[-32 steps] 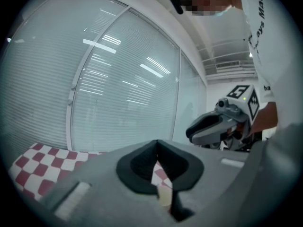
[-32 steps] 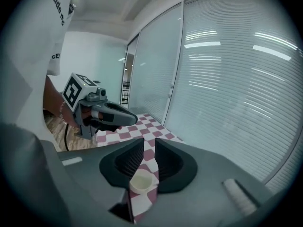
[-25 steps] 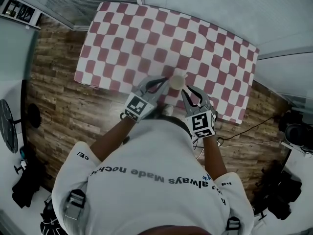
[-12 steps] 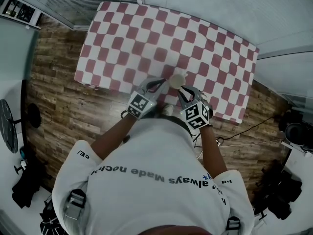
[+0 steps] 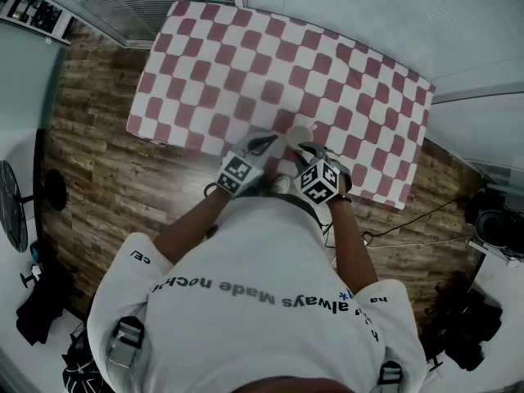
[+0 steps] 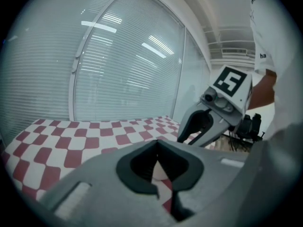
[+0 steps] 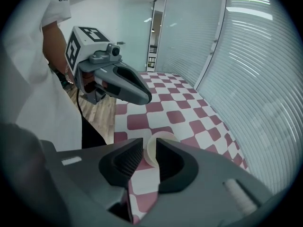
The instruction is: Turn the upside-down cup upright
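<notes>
A small pale cup (image 5: 300, 133) hangs just over the near edge of the red-and-white checkered table (image 5: 246, 64). My right gripper (image 5: 308, 147) is shut on the cup (image 7: 158, 142), one jaw on each side of its wall, and points steeply down. Whether its mouth faces up I cannot tell. My left gripper (image 5: 273, 139) is shut with nothing in it and hovers just left of the cup. In the right gripper view the left gripper (image 7: 143, 97) shows above and beyond the cup. The left gripper view has its own jaws (image 6: 156, 145) closed and the right gripper (image 6: 191, 132) to their right.
Wooden floor (image 5: 98, 178) runs along the table's left and near sides. Window blinds (image 6: 118, 70) and glass walls stand behind the table. Cables (image 5: 409, 228) and dark equipment (image 5: 491, 219) lie on the floor at right. The person's body is close to the table's near edge.
Both grippers have come down toward the table's near edge. The cup came down with the right gripper, which has tipped more steeply downward.
</notes>
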Action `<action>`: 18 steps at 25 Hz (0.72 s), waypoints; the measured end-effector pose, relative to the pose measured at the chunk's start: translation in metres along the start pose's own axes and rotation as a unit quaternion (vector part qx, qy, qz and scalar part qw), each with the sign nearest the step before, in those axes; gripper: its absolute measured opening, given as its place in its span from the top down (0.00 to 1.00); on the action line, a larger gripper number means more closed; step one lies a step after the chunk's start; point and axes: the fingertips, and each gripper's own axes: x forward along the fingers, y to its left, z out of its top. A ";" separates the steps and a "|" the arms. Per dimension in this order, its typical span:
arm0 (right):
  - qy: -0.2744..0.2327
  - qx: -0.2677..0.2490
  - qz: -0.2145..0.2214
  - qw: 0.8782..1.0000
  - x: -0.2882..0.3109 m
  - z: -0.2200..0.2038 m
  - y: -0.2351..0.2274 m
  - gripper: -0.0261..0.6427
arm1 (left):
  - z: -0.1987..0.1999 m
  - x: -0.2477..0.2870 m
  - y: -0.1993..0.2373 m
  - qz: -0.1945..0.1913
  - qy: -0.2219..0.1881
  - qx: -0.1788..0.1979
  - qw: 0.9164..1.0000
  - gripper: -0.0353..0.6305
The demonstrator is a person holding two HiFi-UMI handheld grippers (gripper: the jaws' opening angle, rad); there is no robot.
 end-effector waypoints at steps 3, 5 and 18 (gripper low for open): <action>0.023 -0.013 0.011 1.000 0.013 -0.005 0.004 0.83 | -0.010 0.003 0.000 0.000 0.010 0.001 1.000 0.94; 0.039 -0.021 0.018 0.999 0.019 -0.009 0.007 0.83 | -0.015 0.004 -0.002 -0.002 0.017 0.001 1.000 0.94; 0.092 -0.051 0.026 0.994 0.044 -0.022 0.009 0.82 | -0.034 0.009 0.001 -0.002 0.033 -0.009 0.999 0.94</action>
